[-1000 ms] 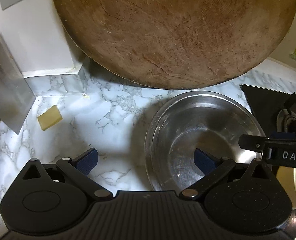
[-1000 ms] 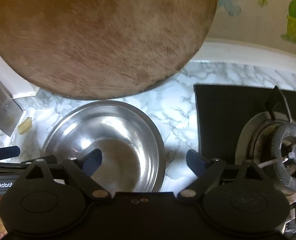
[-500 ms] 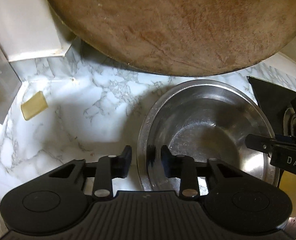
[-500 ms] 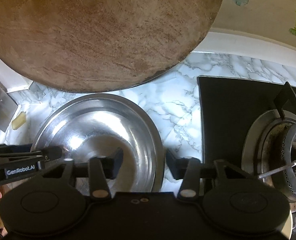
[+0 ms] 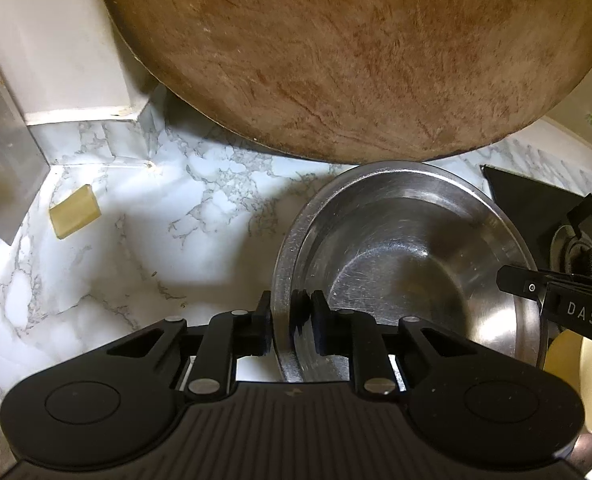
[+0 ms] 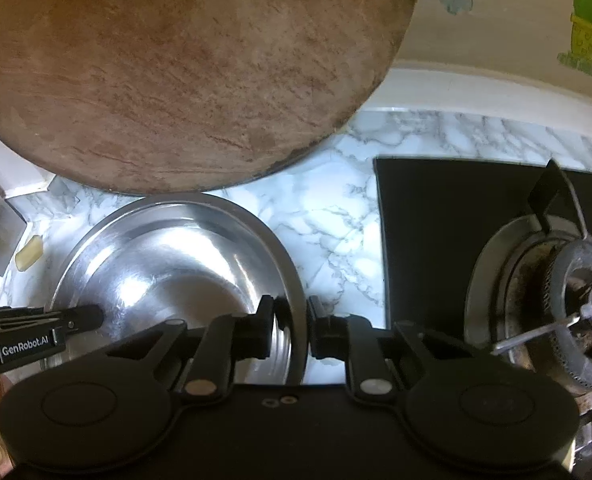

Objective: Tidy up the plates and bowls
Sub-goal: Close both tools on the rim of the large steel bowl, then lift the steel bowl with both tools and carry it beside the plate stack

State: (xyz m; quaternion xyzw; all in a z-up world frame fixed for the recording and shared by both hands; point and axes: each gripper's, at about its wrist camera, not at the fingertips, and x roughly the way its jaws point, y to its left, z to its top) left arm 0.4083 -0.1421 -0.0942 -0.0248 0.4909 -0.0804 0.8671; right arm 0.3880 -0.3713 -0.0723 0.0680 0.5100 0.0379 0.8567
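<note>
1. Yellow block (image 5: 74, 216) on counter (image 5: 200, 240) at far left, well clear of bowl; no hazard unless bowl gets swept that way.
2. Left gripper (image 5: 292, 322): jaws just closed, now narrow, pinching left rim of bowl (image 5: 407, 248), one pad outside, one inside. Thin polished steel between flat pads; likely to slide out on lifting.
3. Bowl: steel, empty, upright on counter, far rim tucked just under lower edge of board (image 5: 355, 52). Straight-up lift likely to knock rim against board; leaning board could tip or slide down. Safer to draw bowl toward cameras first.
4. Right gripper (image 6: 290, 330): jaws also just closed, narrow, clamped on right rim, opposite the left grip. Uneven lift between hands likely to twist bowl and pry one rim free.
5. Whether pads bite firmly or only touch: cannot tell; metal glare hides contact.
6. Stove (image 6: 475, 216) just right of bowl, burner (image 6: 587, 316) further right. Drift rightward risks striking raised pan support or dragging bowl onto black glass.
7. Dropped bowl: noisy and prone to rolling, unlikely to break.
</note>
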